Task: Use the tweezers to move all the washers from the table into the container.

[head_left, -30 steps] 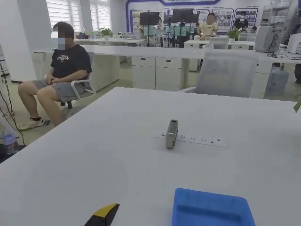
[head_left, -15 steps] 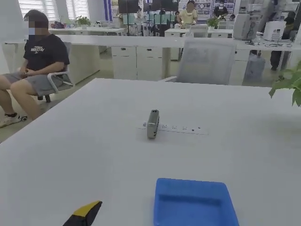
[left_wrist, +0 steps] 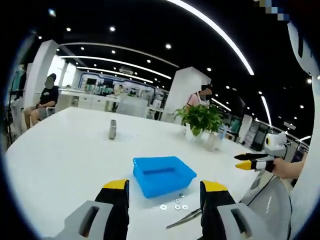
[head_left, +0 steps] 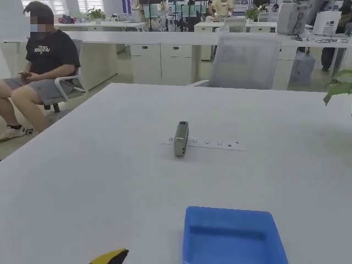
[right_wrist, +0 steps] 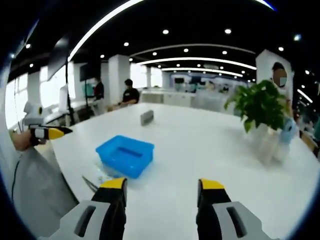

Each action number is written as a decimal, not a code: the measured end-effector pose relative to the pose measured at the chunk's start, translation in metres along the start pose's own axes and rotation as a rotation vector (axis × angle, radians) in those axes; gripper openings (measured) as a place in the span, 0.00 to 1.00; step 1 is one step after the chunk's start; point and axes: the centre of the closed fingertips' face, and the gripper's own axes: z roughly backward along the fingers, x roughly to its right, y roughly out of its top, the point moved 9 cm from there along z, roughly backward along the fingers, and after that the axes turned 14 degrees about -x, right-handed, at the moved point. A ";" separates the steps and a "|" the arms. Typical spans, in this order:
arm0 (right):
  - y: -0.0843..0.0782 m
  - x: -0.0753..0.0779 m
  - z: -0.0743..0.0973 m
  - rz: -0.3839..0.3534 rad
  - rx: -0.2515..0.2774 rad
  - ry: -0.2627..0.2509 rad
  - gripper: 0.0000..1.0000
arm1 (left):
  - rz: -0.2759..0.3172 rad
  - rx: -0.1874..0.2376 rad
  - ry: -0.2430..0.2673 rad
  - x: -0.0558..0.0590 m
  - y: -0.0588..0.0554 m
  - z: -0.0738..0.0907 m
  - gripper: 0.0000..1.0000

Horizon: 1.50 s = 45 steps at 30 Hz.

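The left gripper (left_wrist: pixel 166 186) is held low over the table (left_wrist: pixel 65 150) with its jaws apart and nothing between them. The right gripper (right_wrist: pixel 162 184) is likewise spread and empty. Just ahead of the left jaws the tweezers (left_wrist: pixel 186 218) lie flat on the table. Just beyond them are the washers (left_wrist: pixel 176 202), a loose cluster of about five, set just beside the near wall of the blue container (left_wrist: pixel 162 172). No washer can be made out inside the container, so the task is judged not yet begun. The tweezers are expected to be light, thin, springy metal, apt to skate on the smooth top. They would best be taken across the middle of the two arms, so that a squeeze closes the tips. The washers are judged hard, flat, very light and slippery, and each would best be nipped across its rim, one tip through the hole. The washers are counted most plainly in the left gripper view, where the right gripper is also seen well off to the right. In the right gripper view the tweezers are reduced to a thin dark sliver near the container, and the washers to pale specks too blurred to count. A potted plant (right_wrist: pixel 260 107) is shown large on the table's right in that view. The head view is aimed farther up the table, taking in the container at the lower edge and, well beyond it, a power strip (head_left: pixel 214 144) with a grey adapter (head_left: pixel 181 138) at its left end.
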 end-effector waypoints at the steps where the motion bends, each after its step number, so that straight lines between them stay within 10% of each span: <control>1: 0.003 -0.003 -0.003 0.018 -0.005 0.026 0.50 | 0.005 -0.056 -0.021 0.000 -0.003 -0.002 0.47; 9: 0.014 -0.045 -0.045 0.074 -0.056 0.370 0.23 | -0.147 -0.361 -0.249 0.006 -0.014 -0.028 0.21; 22: -0.006 -0.090 -0.080 0.164 -0.191 0.477 0.18 | -0.513 -0.705 -0.217 0.005 -0.032 -0.061 0.11; 38: -0.013 -0.097 -0.087 0.361 -0.283 0.450 0.18 | -0.911 -0.859 -0.197 0.015 -0.036 -0.095 0.01; 45: -0.012 -0.104 -0.089 0.441 -0.306 0.463 0.17 | -0.964 -0.857 -0.244 0.019 -0.037 -0.096 0.00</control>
